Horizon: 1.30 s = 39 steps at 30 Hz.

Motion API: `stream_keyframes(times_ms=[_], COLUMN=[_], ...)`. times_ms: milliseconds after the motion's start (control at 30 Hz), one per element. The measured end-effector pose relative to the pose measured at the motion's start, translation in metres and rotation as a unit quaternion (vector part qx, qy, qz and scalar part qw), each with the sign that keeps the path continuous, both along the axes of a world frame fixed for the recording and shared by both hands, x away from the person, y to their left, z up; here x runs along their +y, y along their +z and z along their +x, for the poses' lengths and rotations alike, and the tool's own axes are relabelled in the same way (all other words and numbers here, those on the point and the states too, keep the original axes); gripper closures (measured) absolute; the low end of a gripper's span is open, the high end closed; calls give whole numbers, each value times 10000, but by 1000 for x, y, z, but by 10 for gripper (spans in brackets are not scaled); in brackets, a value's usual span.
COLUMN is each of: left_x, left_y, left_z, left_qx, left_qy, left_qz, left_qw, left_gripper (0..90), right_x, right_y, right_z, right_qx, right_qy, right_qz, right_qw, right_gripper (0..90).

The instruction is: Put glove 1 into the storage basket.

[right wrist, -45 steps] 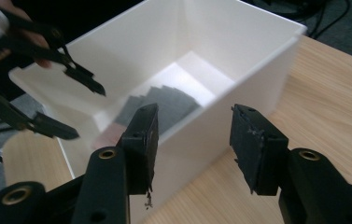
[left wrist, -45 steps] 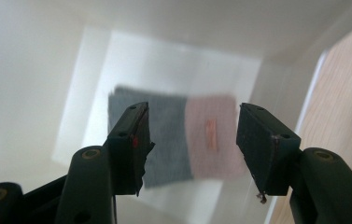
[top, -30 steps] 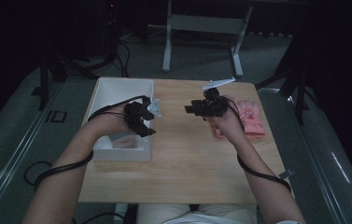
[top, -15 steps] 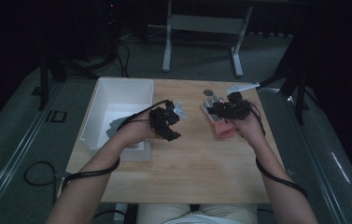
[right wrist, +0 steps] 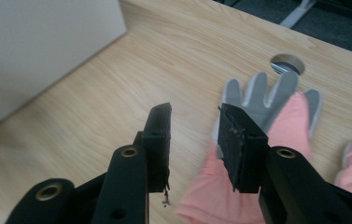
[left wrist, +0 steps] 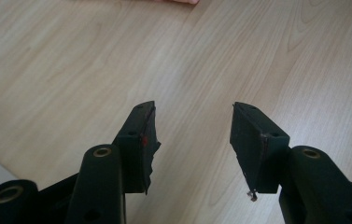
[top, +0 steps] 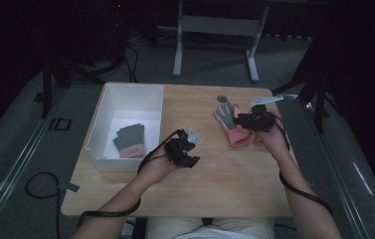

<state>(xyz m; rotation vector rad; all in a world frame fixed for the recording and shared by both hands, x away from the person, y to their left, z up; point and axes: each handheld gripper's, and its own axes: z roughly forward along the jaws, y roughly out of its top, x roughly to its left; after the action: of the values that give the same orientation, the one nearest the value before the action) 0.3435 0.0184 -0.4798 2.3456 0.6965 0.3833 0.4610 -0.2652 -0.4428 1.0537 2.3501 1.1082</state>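
Two grippers work over the wooden counter (top: 225, 174), one in each of the person's hands. The right gripper (right wrist: 192, 123) hovers at the wrist end of a pink glove with grey fingertips (right wrist: 276, 116), which lies flat on the counter at its right side, near a small round hole (right wrist: 288, 63) in the wood. Its fingers (right wrist: 159, 135) stand spread with a gap between them and have just been closing; one comes down over the glove's edge and the other over bare wood, and nothing is pinched between them (whether a pad touches the fabric I cannot tell). In the high view this gripper (top: 254, 119) sits just beside the glove (top: 231, 124).

The left gripper (left wrist: 193, 126) is over bare counter near the middle, fingers (left wrist: 141, 135) spread with only wood grain showing between them; they too have just been closing, on nothing. From above it (top: 185, 149) lies just to the right of a white bin (top: 106, 107), in which a second glove, grey and pink, (top: 130, 141) rests on the bottom.
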Motion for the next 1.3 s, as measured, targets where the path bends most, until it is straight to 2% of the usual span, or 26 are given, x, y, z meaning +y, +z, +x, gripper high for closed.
stream_keyframes(times_ms=[67,100,200,267,333,433,500,533,633,700,733,800,867,933,1000,1033,1067,1100,1167,1233,1300], left_x=[-2,-3,-6,-8,-6,-3,-2,-2,-1,-2,-3,-4,-5,-5,-5,-5,-5,-5,-6,-6,-7], left_y=[-12,-17,-31,-41,-50,-62,-70,-73,-78,-81,-82,-83,-84,-84,-83,-83,-83,-83,-84,-85,-87], left_z=[-10,-14,-25,-33,-39,-46,-50,-53,-58,-61,-64,-67,-70,-76,-80,-82,-84,-86,-89,-89,-87], left_qx=[-19,-42,107,170,184,265,311,373,426,451,430,293,244,-76,-290,-406,-561,-632,-782,-819,-597], left_qy=[39,55,50,50,92,153,187,186,142,158,68,158,235,435,578,640,731,756,790,800,719], left_qz=[-154,-153,-204,-98,-119,-326,-259,-306,-484,-546,-501,-419,-503,-500,-587,-576,-590,-669,-677,-674,-762], left_qw=[9999,9999,9997,9998,9997,9990,9990,9987,9978,9974,9978,9986,9982,9978,9962,9955,9940,9929,9915,9911,9927], left_gripper=[502,502,499,488,472,410,352,316,240,155,119,69,8,0,0,0,0,0,0,0,0], right_x=[-2,-2,-1,0,4,8,11,12,17,19,20,21,22,21,21,21,21,22,23,23,21], right_y=[-5,-7,-14,-19,-25,-33,-39,-42,-51,-57,-60,-68,-74,-79,-83,-84,-86,-87,-88,-88,-87], right_z=[6,9,20,28,37,48,54,56,65,70,71,76,78,79,80,81,82,82,83,83,84], right_qx=[-17,-25,13,97,127,148,135,136,178,272,303,374,392,460,511,538,610,656,727,820,989], right_qy=[-28,-44,-62,-102,-125,-154,-139,-139,-159,-173,-192,-243,-313,-349,-339,-341,-386,-455,-595,-756,-983], right_qz=[-75,-125,-242,-330,-457,-552,-622,-666,-903,-987,-1015,-1196,-1338,-1238,-1230,-1229,-1180,-1163,-1103,-1003,-765], right_qw=[10000,9999,9997,9994,9988,9982,9979,9976,9956,9946,9942,9918,9897,9906,9905,9904,9904,9900,9895,9887,9873], right_gripper=[648,647,647,647,647,638,628,623,612,604,604,606,610,629,646,683,700,717,759,782,815])
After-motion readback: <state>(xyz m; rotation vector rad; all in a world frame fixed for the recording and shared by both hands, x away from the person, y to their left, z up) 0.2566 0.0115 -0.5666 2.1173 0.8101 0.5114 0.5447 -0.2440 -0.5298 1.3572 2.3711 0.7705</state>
